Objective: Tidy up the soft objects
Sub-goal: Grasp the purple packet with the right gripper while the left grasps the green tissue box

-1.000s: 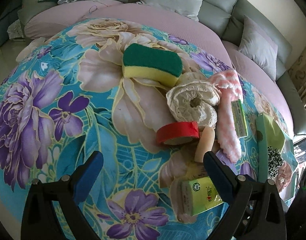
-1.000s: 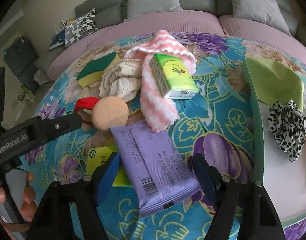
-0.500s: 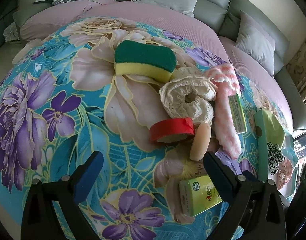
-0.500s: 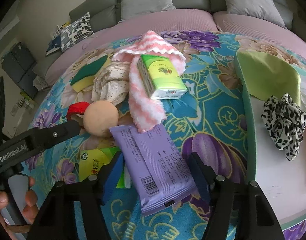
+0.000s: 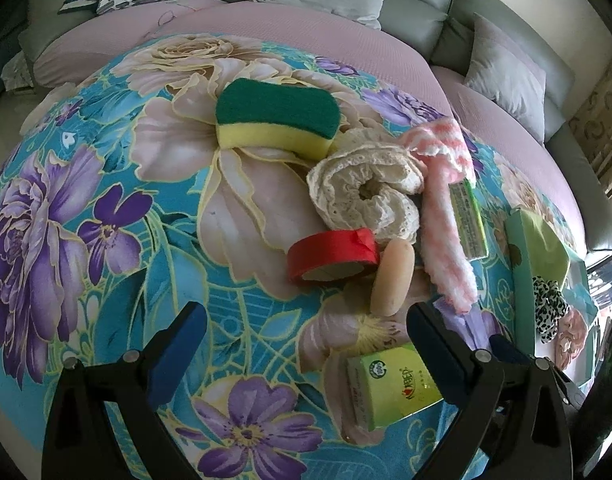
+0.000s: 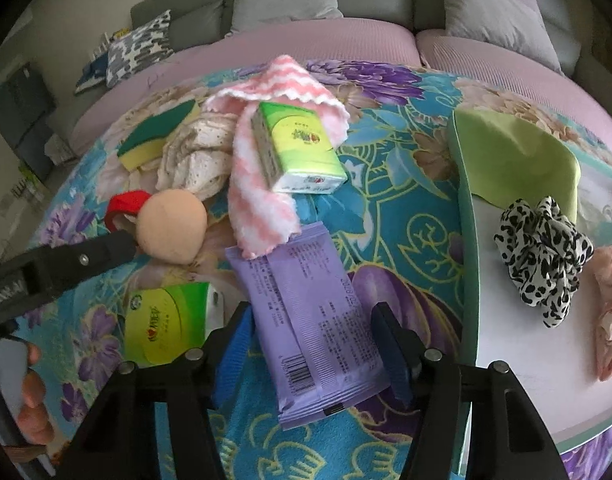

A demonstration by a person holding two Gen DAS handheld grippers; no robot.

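purple pack [image 6: 306, 312] between closing right tool [image 6: 318, 344], right view only; left tool [image 5: 306, 332] wide.

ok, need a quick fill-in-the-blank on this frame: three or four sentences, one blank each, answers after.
1. The purple packet lies between the fingers of the ___ gripper, whose jaws are closing.
2. The top layer of the sponge is ___.
3. The tape roll is ___ in colour.
4. The leopard scrunchie lies on the ___.

Missing words: right; green; red; tray
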